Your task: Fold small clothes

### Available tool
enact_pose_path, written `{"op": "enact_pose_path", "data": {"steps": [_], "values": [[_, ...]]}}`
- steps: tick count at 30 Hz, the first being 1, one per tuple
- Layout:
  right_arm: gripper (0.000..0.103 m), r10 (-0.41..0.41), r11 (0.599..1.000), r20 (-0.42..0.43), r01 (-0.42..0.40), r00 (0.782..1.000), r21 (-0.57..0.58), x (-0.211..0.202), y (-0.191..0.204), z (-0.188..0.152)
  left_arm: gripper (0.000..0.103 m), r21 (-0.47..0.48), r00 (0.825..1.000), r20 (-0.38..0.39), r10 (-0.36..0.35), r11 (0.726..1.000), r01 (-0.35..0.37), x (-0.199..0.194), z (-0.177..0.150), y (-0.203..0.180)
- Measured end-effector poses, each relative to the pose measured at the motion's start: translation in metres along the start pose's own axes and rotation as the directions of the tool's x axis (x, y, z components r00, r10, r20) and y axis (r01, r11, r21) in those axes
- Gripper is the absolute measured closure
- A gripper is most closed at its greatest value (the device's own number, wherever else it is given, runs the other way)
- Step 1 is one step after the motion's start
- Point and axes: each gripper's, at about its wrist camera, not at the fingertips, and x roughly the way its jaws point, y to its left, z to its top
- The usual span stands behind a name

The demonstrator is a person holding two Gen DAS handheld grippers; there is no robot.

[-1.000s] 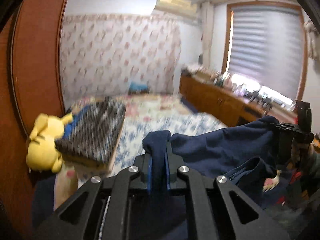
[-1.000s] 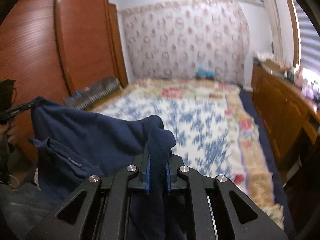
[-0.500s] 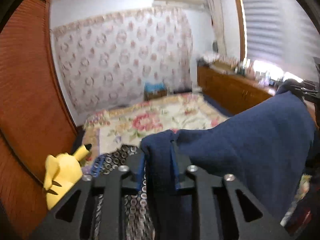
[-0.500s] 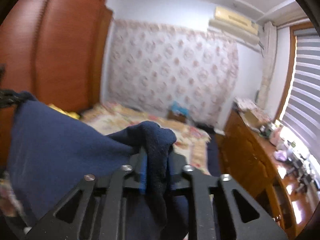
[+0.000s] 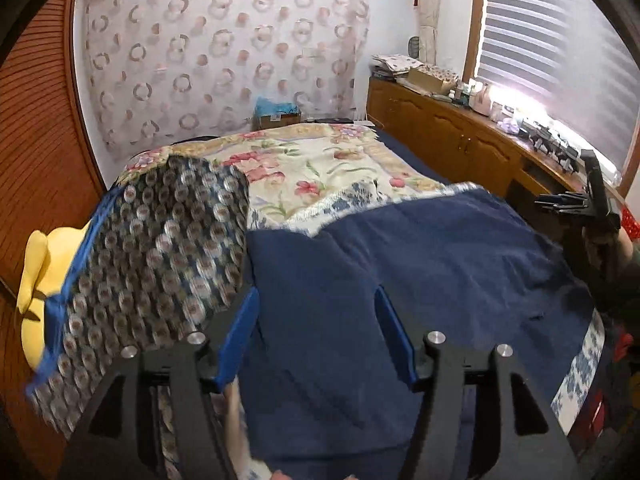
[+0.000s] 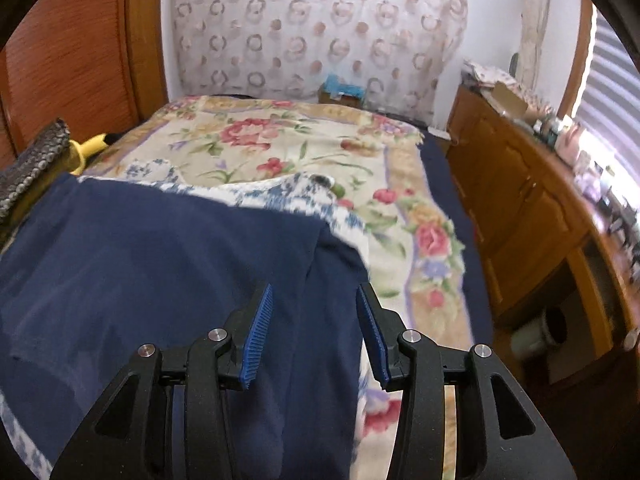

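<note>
Two grippers, left [image 5: 316, 336] and right [image 6: 314, 332], are seen with jaws just opened and clear of the navy garment [image 5: 400, 264], now laid flat across the bed's [image 6: 280, 148] near edge, apparently for folding.

The bed [image 5: 404, 148] carries everything here, spread with a floral quilt [image 6: 280, 148] in cream, red and green. On the quilt lies a blue-and-white patterned cloth [image 6: 288, 196], and the navy garment [image 5: 400, 260] is laid out flat over it at the quilt's near end. Left of the garment sits a dark patterned cushion [image 5: 160, 248], with 1 yellow plush toy [image 5: 40, 272] just beyond it.
</note>
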Motion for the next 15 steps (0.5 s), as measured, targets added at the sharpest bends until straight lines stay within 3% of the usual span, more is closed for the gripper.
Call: {"op": "enact_pose_path", "data": {"steps": [10,15], "values": [[0.052,0.120,0.988,0.007,-0.120,0.993,0.099,-0.033,0.010,-0.066,0.043,0.016,0.996,-0.087,0.000,1.000,0.001,0.008,-0.073,-0.030],[0.052,0.122,0.985,-0.033,-0.117,0.992,0.124,-0.024,0.020,-0.082,0.043,0.016,0.988,-0.152,0.011,1.000,-0.009,0.028,-0.094,-0.036]]}}
